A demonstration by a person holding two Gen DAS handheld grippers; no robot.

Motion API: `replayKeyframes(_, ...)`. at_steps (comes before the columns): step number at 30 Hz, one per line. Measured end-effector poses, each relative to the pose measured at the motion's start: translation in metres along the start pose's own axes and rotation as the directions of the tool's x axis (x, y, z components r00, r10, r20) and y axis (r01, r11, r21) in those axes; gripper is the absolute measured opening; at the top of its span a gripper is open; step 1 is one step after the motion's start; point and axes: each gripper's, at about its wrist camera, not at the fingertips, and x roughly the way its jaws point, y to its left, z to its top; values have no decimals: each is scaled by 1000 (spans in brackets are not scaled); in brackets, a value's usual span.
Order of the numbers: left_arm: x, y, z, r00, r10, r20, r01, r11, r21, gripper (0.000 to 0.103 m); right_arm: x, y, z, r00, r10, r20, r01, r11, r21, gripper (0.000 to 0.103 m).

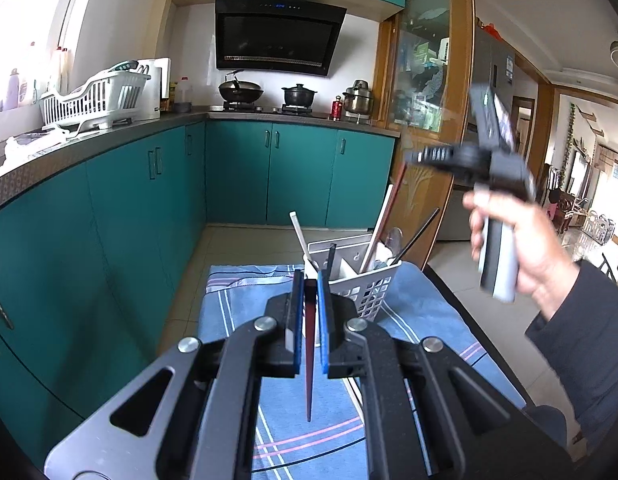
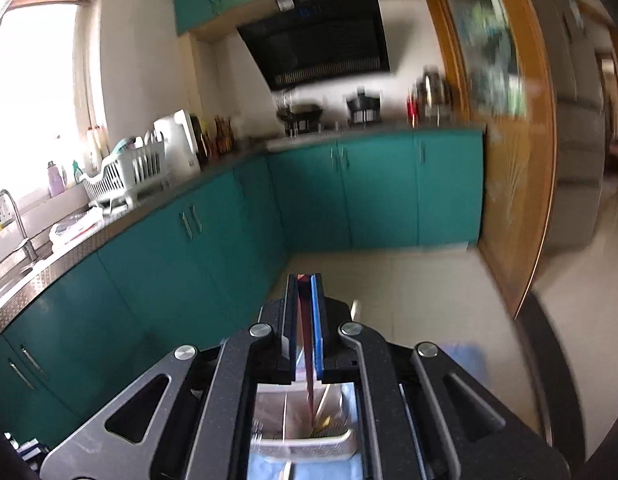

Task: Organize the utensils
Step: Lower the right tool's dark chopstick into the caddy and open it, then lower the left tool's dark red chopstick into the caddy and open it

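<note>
Both grippers, left gripper (image 1: 309, 280) and right gripper (image 2: 305, 280), clamp dark red chopsticks (image 1: 309, 360); next, lowering each into the white utensil caddy (image 1: 365, 280) beyond.

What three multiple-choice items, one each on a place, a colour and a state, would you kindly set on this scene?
1. Where does the white utensil basket stand?
A. on the stove
B. on the blue striped cloth
C. in the dish rack

2. What colour is the chopstick in the left tool?
A. dark red
B. white
C. green

3. In what state is the left tool?
A. wide open
B. shut on nothing
C. shut on the chopstick

Answers:
1 B, the cloth spreads out under the basket's base.
2 A, the stick it grips shows dark red along its length.
3 C, the jaws close against both sides of the chopstick.
</note>
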Motion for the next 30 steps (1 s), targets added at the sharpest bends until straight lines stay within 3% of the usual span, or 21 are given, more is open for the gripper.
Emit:
replayKeyframes(1, 0, -1, 0, 1000, 2, -1, -2, 1000, -1, 6, 8, -6, -9, 1000, 4, -31, -3, 1000, 20, 16)
replayKeyframes(2, 1, -1, 0, 1000, 5, 0, -5, 1000, -2, 6, 9, -8, -16, 999, 8, -43, -6, 1000, 30, 34)
replayKeyframes(3, 1, -1, 0, 1000, 6, -1, -6, 1000, -4, 6, 9, -10, -21, 998, 18, -53, -16, 999, 40, 46)
replayKeyframes(4, 1, -1, 0, 1000, 7, -2, -7, 1000, -4, 6, 2, -14, -28, 999, 26, -41, -24, 998, 56, 63)
replayKeyframes(5, 2, -2, 0, 1000, 5, -2, -5, 1000, -5, 6, -7, -15, -33, 999, 26, -21, -25, 998, 66, 72)
replayKeyframes(6, 2, -4, 0, 1000, 4, -1, -4, 1000, -4, 6, -23, -17, -40, 999, 33, 10, -34, 996, 77, 75)
replayKeyframes(8, 2, -5, 1, 1000, 9, 0, -9, 1000, -2, 6, -56, -16, -60, 995, 73, 61, -78, 994, 81, 92)
replayKeyframes(10, 3, -7, 1, 1000, 8, 1, -8, 1000, -1, 6, -90, -15, -91, 987, 105, 125, -115, 990, 80, 100)
replayKeyframes(14, 4, -14, 0, 1000, 9, 5, -9, 1000, 7, 6, -130, -15, -179, 981, 135, 142, -139, 990, 17, 100)
replayKeyframes(17, 3, -19, 0, 1000, 10, 16, -10, 1000, 1, 6, -138, -23, -245, 987, 78, 140, -77, 997, -15, 100)
replayKeyframes(18, 2, -19, 1, 1000, 4, 20, -4, 1000, -6, 6, -132, -25, -262, 994, 37, 99, -36, 999, -13, 100)
replayKeyframes(21, -3, -28, 11, 999, 3, 42, -2, 1000, -23, 6, -121, -26, -274, 997, 74, 5, -74, 997, -9, 100)
replayKeyframes(25, -9, -45, 38, 997, 21, 69, -20, 1000, -19, 6, -127, -28, -269, 998, 52, 25, -51, 998, -49, 100)
replayKeyframes(30, -11, -64, 92, 994, 16, 112, -16, 1000, 1, 6, -122, -43, -268, 997, 82, -9, -82, 996, 23, 100)
